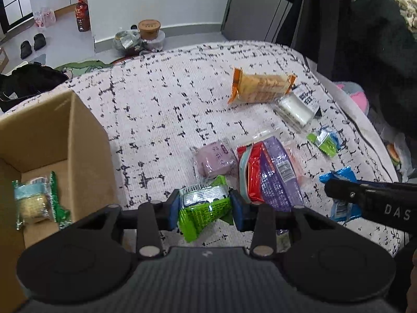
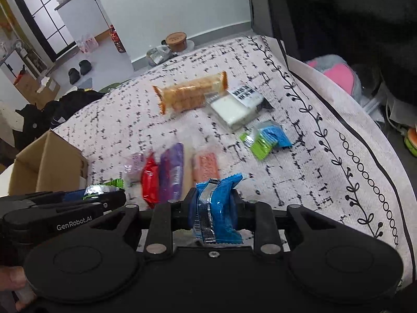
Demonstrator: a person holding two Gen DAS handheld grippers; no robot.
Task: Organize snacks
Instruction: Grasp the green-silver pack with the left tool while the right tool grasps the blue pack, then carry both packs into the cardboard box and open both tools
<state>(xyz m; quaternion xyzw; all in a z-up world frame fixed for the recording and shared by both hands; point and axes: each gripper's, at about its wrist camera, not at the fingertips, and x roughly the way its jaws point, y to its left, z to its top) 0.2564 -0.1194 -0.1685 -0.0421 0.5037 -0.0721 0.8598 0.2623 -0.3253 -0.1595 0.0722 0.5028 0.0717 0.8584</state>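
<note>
- My left gripper (image 1: 204,204) is clamped on a green and silver snack packet (image 1: 203,208), its blue pads pressing both sides, held just above the patterned cloth (image 1: 161,99).
- My right gripper (image 2: 213,208) is closed tight on a blue snack packet (image 2: 220,208) with a silver seam, also clear of the cloth.
- Edges: the cardboard box (image 1: 78,140) stands open at the cloth's left edge, just beside my left gripper. The cloth's right border, with a leaf-and-ring print, drops off toward a dark gap with a pink and grey soft thing (image 2: 336,70). The far edge meets the floor and a white wall.
- Open room: a broad bare stretch of cloth lies between the box and the snack cluster.
- Count in the box: one green-edged packet (image 1: 36,200) with a pale cake inside.
- Count on the cloth: one orange cracker pack (image 1: 260,88), one clear pack with a white block (image 1: 295,109), one pale purple packet (image 1: 216,160), one red packet (image 1: 254,172), one purple packet (image 1: 278,172), one pink packet (image 2: 206,167), and one small green and blue packet (image 1: 324,140).
- Writing: "GenRobot.AI" on my left gripper's side in the right view; "DAS" on my right gripper's side in the left view. Packet labels are too small to read.
</note>
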